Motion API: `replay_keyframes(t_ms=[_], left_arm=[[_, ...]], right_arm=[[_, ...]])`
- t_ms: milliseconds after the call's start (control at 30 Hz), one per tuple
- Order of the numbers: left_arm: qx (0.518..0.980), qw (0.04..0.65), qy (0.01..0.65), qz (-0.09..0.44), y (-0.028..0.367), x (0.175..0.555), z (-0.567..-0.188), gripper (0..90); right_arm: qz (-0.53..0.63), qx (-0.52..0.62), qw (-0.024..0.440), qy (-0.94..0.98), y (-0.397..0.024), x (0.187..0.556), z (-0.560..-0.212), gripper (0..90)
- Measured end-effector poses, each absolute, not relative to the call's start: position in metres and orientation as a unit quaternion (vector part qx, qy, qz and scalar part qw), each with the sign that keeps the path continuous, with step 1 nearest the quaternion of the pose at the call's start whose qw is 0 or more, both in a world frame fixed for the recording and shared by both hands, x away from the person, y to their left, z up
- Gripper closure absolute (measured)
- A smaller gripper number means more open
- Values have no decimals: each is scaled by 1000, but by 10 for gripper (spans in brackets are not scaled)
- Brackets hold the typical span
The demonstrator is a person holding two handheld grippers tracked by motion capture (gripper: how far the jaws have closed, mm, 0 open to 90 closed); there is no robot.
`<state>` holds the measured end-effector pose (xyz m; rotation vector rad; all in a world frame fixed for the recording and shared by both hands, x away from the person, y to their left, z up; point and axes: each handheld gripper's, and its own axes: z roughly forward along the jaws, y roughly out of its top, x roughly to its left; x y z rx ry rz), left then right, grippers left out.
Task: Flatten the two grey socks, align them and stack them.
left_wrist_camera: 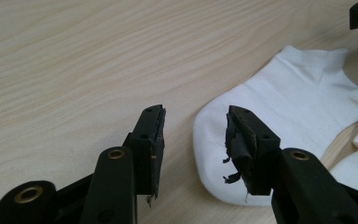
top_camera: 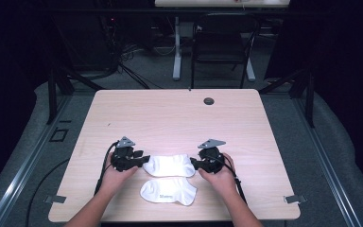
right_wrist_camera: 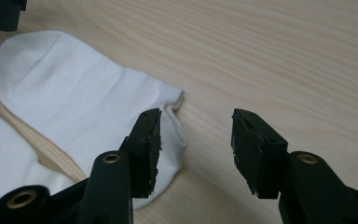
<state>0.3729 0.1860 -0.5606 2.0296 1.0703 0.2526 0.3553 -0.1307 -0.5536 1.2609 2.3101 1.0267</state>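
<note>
Your 2 hand-held grippers sit low on the pale wood-grain table (top_camera: 179, 113), 1 at each end of the farther short white ankle sock (top_camera: 169, 165), which lies flat near the table's front edge. A second white ankle sock of the same kind (top_camera: 168, 190) lies just in front of it, closer to you, and carries a small grey mark on its side that is too small to read. Your left gripper (top_camera: 144, 160) has its jaws apart at the rounded toe end; in the left gripper view (left_wrist_camera: 196, 135) 1 jaw is over bare wood and the other over the toe, and the pad on that jaw looks frayed. Your right gripper (top_camera: 194, 163) also has its jaws standing apart, at the cuff end; the right gripper view (right_wrist_camera: 196, 135) puts 1 jaw over the ribbed cuff and the other over bare table. Neither pair presses on the fabric. Nothing lies between the grippers and the sock. Far back on the table there is a round dark cable hole (top_camera: 209, 100), and beyond the table a dark chair (top_camera: 222, 45) stands on the grey floor beside a white table leg (top_camera: 176, 52).
</note>
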Motion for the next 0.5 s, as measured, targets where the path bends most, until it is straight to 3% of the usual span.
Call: replay_keyframes(t_ms=[33,300,500], left_arm=[[807,403,421,93,186,374,-561,605],[813,382,429,99,181,385,-563,619],[821,370,423,98,175,387,-565,637]], right_arm=[[355,441,154,810,-131,356,-554,542],[344,442,132,818,-130,363,-555,669],[352,443,125,815,-127,368,-553,681]])
